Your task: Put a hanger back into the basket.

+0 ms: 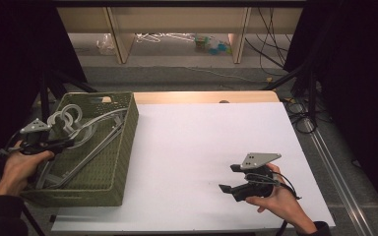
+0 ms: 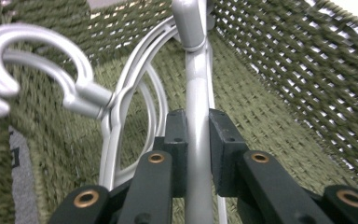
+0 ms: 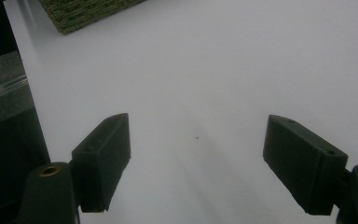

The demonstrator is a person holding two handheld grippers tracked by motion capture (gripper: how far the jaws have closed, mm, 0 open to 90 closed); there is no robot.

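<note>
White worktop [image 1: 202, 147] with dark surroundings, wooden shelving at the back. Green woven basket [image 1: 123, 147] sits on the worktop's left side, holding several grey plastic hangers [image 1: 86, 129]. Left claw [image 1: 69, 143] is down inside the basket, jaws clamped narrow on the straight bar of one hanger [image 2: 198, 140]; hooks of other hangers [image 2: 37, 60] curl just beside it. Right claw [image 1: 228, 178] rests low over the worktop's right front, well apart from the basket, jaws wide with bare white surface between them.
</note>
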